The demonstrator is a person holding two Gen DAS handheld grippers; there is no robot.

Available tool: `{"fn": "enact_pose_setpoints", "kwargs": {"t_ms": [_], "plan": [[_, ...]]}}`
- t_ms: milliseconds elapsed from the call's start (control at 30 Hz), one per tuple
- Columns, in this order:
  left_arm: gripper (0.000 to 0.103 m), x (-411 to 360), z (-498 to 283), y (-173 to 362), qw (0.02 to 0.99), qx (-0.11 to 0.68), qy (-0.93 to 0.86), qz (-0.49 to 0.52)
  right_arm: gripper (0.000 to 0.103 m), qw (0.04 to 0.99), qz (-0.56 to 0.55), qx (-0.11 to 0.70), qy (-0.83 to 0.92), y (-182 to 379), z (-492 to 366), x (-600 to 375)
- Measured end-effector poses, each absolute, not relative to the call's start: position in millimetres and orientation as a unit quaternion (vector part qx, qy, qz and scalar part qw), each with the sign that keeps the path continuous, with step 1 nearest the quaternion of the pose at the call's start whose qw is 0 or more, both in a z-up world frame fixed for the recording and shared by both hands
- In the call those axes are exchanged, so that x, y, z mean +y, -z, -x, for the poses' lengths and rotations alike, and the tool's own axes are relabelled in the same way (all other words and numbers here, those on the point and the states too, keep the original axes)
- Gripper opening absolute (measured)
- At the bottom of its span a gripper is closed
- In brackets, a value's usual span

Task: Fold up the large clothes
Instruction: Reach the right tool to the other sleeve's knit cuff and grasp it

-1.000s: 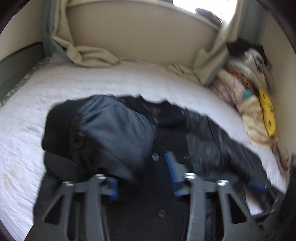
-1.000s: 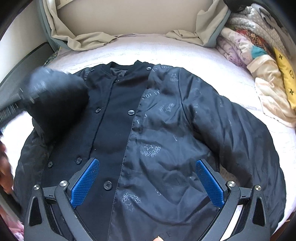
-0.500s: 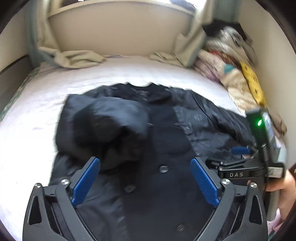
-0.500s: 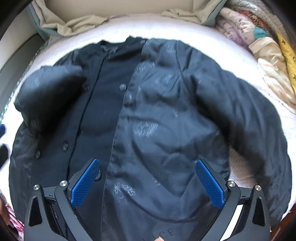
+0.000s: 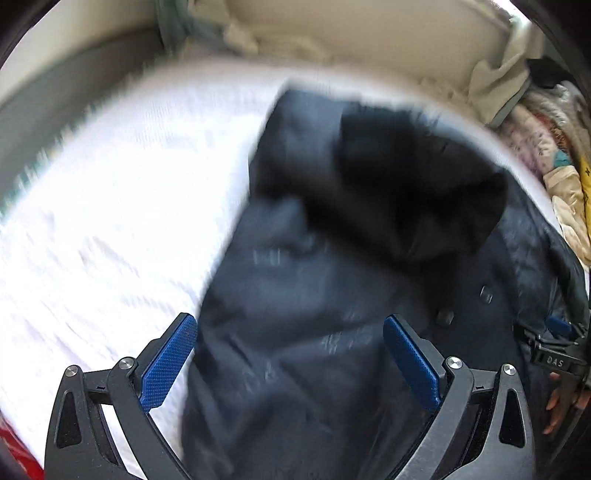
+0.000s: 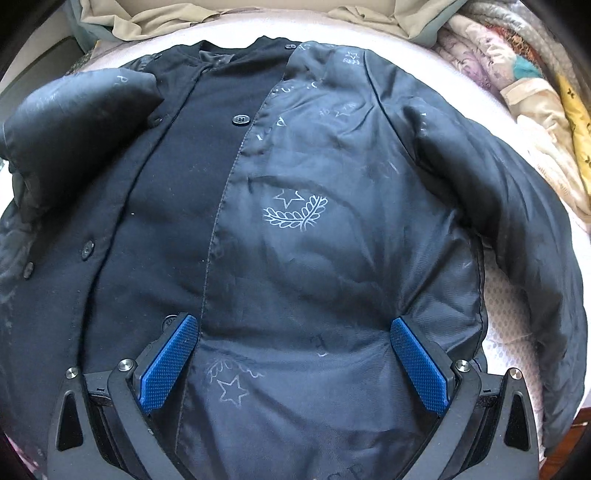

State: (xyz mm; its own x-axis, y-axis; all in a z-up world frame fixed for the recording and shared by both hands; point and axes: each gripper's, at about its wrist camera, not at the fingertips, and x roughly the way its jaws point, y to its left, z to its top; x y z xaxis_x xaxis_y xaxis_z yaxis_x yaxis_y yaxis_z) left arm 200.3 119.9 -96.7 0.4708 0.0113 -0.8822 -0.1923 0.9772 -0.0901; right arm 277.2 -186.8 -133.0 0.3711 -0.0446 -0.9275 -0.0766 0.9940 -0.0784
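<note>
A large black jacket [image 6: 303, 229] lies spread on the white bed, its printed dark lining facing up on the right half. Its left sleeve [image 6: 74, 122] is folded in over the chest; the right sleeve [image 6: 517, 221] lies stretched out to the right. My right gripper [image 6: 291, 354] is open and empty, low over the jacket's lower front. My left gripper [image 5: 288, 354] is open and empty above the jacket's left edge [image 5: 295, 295]; that view is blurred. The right gripper also shows at the left wrist view's right edge [image 5: 554, 354].
The white bed cover [image 5: 110, 221] lies bare left of the jacket. A heap of folded clothes and blankets [image 6: 535, 92] sits at the bed's right side. Beige curtain fabric [image 6: 147, 18] drapes along the far wall.
The left gripper has let go of the left sleeve, which now rests folded on the chest, and swung left over the jacket's left edge. The right gripper has come lower toward the jacket.
</note>
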Motion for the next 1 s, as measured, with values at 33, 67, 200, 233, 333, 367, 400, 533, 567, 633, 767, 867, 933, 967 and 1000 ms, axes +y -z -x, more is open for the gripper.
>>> {"fn": "enact_pose_setpoints", "kwargs": {"t_ms": [33, 67, 200, 233, 333, 367, 400, 533, 567, 633, 767, 867, 933, 967, 1000], "plan": [[0.102, 123.3, -201.5, 103.6, 0.844, 0.523, -0.064, 0.100, 0.103, 0.829, 0.057, 0.557, -0.010, 134.2, -276.2, -186.2], [0.102, 125.9, -202.8, 108.6, 0.838, 0.530, -0.067, 0.108, 0.103, 0.830, 0.061, 0.554, -0.013, 134.1, -275.9, -185.6], [0.102, 135.5, -206.7, 120.9, 0.825, 0.542, -0.069, 0.147, 0.100, 0.833, 0.086, 0.546, -0.019, 122.1, -274.7, -179.2], [0.102, 134.1, -207.2, 120.6, 0.824, 0.544, -0.070, 0.142, 0.096, 0.839, 0.090, 0.537, -0.018, 113.9, -273.8, -174.9], [0.102, 130.6, -209.3, 121.0, 0.824, 0.546, -0.070, 0.135, 0.096, 0.857, 0.092, 0.505, -0.053, 82.0, -275.9, -149.5], [0.102, 129.4, -210.7, 121.3, 0.824, 0.547, -0.071, 0.134, 0.096, 0.864, 0.099, 0.489, -0.070, 66.6, -277.6, -135.1], [0.102, 126.7, -213.1, 121.4, 0.823, 0.547, -0.071, 0.133, 0.096, 0.868, 0.107, 0.478, -0.082, 56.2, -280.7, -123.0], [0.102, 126.6, -218.0, 120.4, 0.820, 0.550, -0.073, 0.143, 0.096, 0.875, 0.169, 0.431, -0.141, 17.6, -297.9, -55.4], [0.102, 126.6, -219.0, 120.3, 0.819, 0.550, -0.073, 0.144, 0.096, 0.872, 0.188, 0.427, -0.151, 15.4, -301.3, -41.3], [0.102, 125.4, -217.6, 121.7, 0.819, 0.551, -0.073, 0.144, 0.097, 0.859, 0.239, 0.421, -0.165, 19.9, -309.8, -7.5], [0.102, 130.4, -215.5, 120.4, 0.817, 0.553, -0.069, 0.147, 0.096, 0.832, 0.336, 0.410, -0.165, 52.2, -320.0, 39.5], [0.102, 133.0, -209.9, 117.5, 0.817, 0.554, -0.064, 0.147, 0.087, 0.831, 0.392, 0.377, -0.122, 73.1, -328.0, 57.7], [0.102, 131.8, -205.9, 115.1, 0.818, 0.554, -0.062, 0.145, 0.047, 0.834, 0.386, 0.381, -0.101, 81.5, -339.7, 57.5], [0.102, 132.1, -205.5, 114.5, 0.818, 0.554, -0.061, 0.143, 0.039, 0.836, 0.374, 0.391, -0.092, 82.2, -343.3, 55.7], [0.102, 129.9, -202.6, 112.3, 0.818, 0.553, -0.061, 0.142, 0.017, 0.841, 0.355, 0.400, -0.076, 81.2, -349.0, 50.5]]}}
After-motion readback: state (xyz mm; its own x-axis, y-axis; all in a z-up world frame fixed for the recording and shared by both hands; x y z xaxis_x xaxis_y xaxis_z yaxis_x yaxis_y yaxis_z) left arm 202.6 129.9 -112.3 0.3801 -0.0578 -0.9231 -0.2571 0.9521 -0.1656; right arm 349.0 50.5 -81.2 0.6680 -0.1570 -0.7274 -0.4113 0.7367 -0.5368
